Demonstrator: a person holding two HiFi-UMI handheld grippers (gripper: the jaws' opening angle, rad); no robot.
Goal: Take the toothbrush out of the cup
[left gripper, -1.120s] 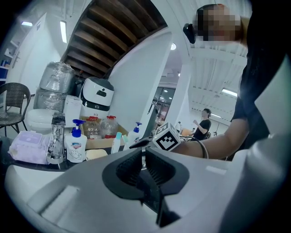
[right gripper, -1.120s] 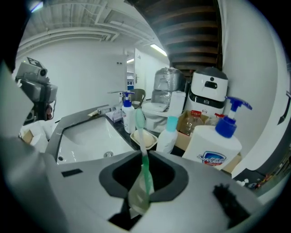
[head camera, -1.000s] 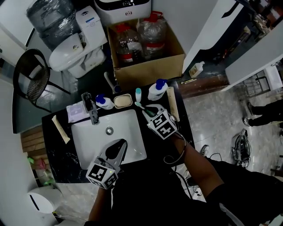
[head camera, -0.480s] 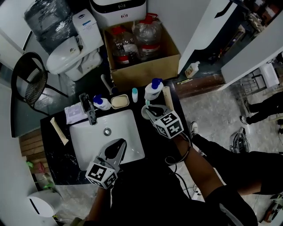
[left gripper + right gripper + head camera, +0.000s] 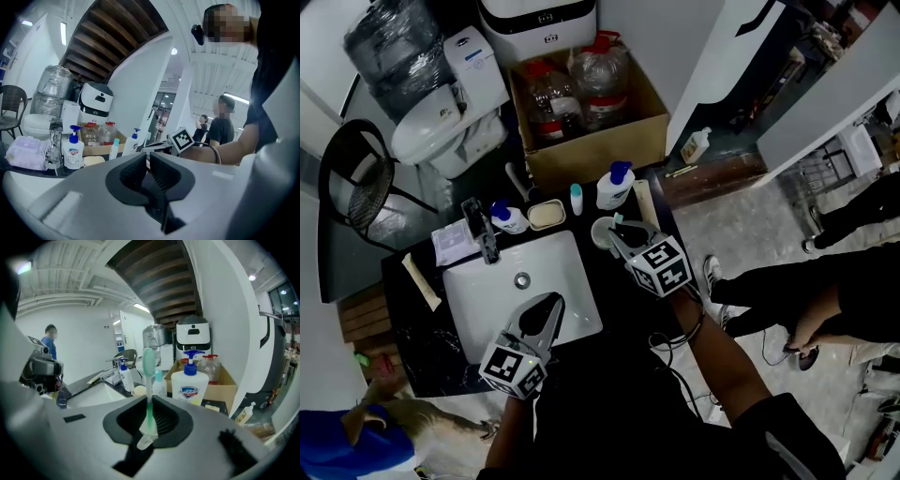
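Observation:
A green and white toothbrush (image 5: 148, 380) stands upright between the jaws of my right gripper (image 5: 150, 417), which is shut on its handle. In the head view this gripper (image 5: 621, 234) hangs over the black counter right of the sink, and the brush head (image 5: 617, 218) pokes out past its tips. The white cup (image 5: 600, 232) stands just left of those tips; whether the brush's lower end still reaches into it is hidden. Over the sink's front edge my left gripper (image 5: 546, 306) holds nothing, and its jaws (image 5: 147, 164) are closed to a thin slit.
A white sink (image 5: 525, 295) with a faucet (image 5: 478, 230) is set in the counter. Behind the cup stand a pump soap bottle (image 5: 612, 187), a small tube (image 5: 576, 199) and a soap dish (image 5: 547, 215). A cardboard box (image 5: 623, 131) of water jugs lies beyond.
The right gripper with the toothbrush has drawn back a little to the right, so the cup's rim now shows beside it. The left gripper has stayed put. A person in blue appeared at bottom left.

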